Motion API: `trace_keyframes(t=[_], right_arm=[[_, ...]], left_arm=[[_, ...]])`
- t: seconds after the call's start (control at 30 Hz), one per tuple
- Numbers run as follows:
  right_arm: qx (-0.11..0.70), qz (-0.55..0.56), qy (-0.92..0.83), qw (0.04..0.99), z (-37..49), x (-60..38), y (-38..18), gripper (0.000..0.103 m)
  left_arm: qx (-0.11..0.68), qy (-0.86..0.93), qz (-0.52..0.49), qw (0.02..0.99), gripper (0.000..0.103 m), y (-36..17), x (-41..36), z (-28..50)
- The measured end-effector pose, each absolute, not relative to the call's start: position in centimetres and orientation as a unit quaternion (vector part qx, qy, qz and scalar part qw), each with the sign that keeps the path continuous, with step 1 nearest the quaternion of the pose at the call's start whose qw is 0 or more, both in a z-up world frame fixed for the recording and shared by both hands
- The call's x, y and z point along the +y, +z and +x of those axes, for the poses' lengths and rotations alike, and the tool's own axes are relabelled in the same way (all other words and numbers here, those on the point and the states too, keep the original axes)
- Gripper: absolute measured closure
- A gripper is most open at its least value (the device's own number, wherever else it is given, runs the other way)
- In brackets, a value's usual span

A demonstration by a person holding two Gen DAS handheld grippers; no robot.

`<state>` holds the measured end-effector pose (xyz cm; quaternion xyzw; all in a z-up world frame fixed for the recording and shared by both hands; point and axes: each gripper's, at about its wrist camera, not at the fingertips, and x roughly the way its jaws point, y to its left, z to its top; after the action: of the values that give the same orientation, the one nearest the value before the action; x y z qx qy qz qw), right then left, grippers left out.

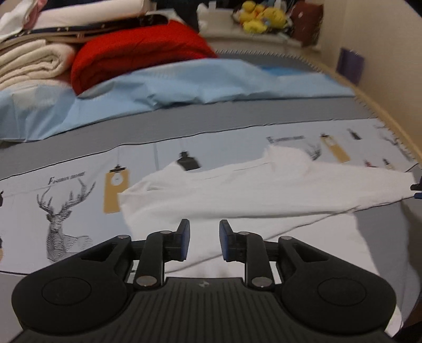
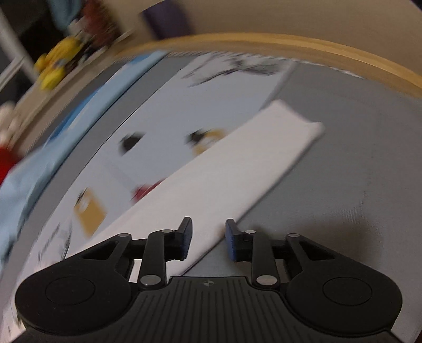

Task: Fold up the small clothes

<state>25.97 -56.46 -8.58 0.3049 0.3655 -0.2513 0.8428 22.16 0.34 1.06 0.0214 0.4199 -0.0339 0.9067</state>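
Observation:
A white garment (image 1: 263, 184) lies spread flat on the bed, partly over a pale printed sheet (image 1: 60, 211) with deer and tag pictures. My left gripper (image 1: 204, 224) hovers above the garment's near part, open, with nothing between its blue pads. In the blurred right wrist view the same garment (image 2: 237, 171) shows as a long folded white band running diagonally to the upper right. My right gripper (image 2: 208, 223) is open over the band's near end, and its pads are not pressing the cloth.
A red folded blanket (image 1: 137, 55) and cream towels (image 1: 31, 63) are stacked at the far left. A light blue cloth (image 1: 171, 84) lies across the grey bedcover (image 1: 237, 116). Yellow plush toys (image 1: 261, 15) sit on a shelf behind. A wooden bed edge (image 2: 290, 44) runs along the wall.

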Motion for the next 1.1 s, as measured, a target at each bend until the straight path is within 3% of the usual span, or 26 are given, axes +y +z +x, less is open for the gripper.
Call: trace_keyframes(t=[0.1,0.13,0.2,0.3,0.43,0.53,0.57,0.6,0.63,0.67,0.9,1.1], right_arm=[[0.337,0.341,-0.289,0.829,25.0,-60.0,-10.1,0.072],[0.333,0.355,-0.300,0.821,24.8,-61.0,-10.8,0.062],[0.330,0.378,-0.318,0.804,24.5,-62.7,-12.4,0.053],[0.337,0.378,-0.330,0.797,25.0,-64.0,-14.4,0.053],[0.313,0.367,-0.328,0.812,26.2,-63.8,-14.8,0.039],[0.305,0.360,-0.323,0.821,27.2,-63.7,-14.9,0.039],[0.303,0.354,-0.325,0.823,27.5,-63.5,-14.9,0.042],[0.301,0.348,-0.328,0.825,27.8,-63.6,-14.9,0.058],[0.299,0.345,-0.331,0.826,28.0,-63.5,-14.9,0.089],[0.297,0.352,-0.329,0.824,28.1,-63.6,-15.0,0.099],[0.232,0.312,-0.329,0.861,29.1,-59.7,-10.7,0.100],[0.188,0.196,-0.181,0.945,32.2,-46.9,-2.9,0.100]], left_arm=[[0.425,-0.035,0.025,0.904,0.076,-0.8,-1.6,21.4],[0.434,-0.036,0.036,0.900,0.076,-1.7,-2.4,21.8],[0.426,-0.040,0.063,0.902,0.076,-2.7,-3.8,22.6],[0.404,-0.056,0.081,0.910,0.076,-3.4,-4.5,23.5],[0.409,-0.050,0.087,0.907,0.076,-4.6,-3.6,24.5],[0.415,-0.046,0.083,0.905,0.076,-5.1,-2.5,25.1],[0.416,-0.043,0.084,0.904,0.076,-5.2,-2.1,25.2],[0.416,-0.040,0.085,0.905,0.076,-5.2,-1.6,25.2],[0.415,-0.038,0.084,0.905,0.076,-5.1,-1.3,25.1],[0.414,-0.036,0.083,0.906,0.076,-4.9,-0.9,25.1],[0.410,-0.018,0.070,0.909,0.076,-4.1,1.3,24.7],[0.410,0.002,0.052,0.910,0.076,-3.4,3.3,24.3]])
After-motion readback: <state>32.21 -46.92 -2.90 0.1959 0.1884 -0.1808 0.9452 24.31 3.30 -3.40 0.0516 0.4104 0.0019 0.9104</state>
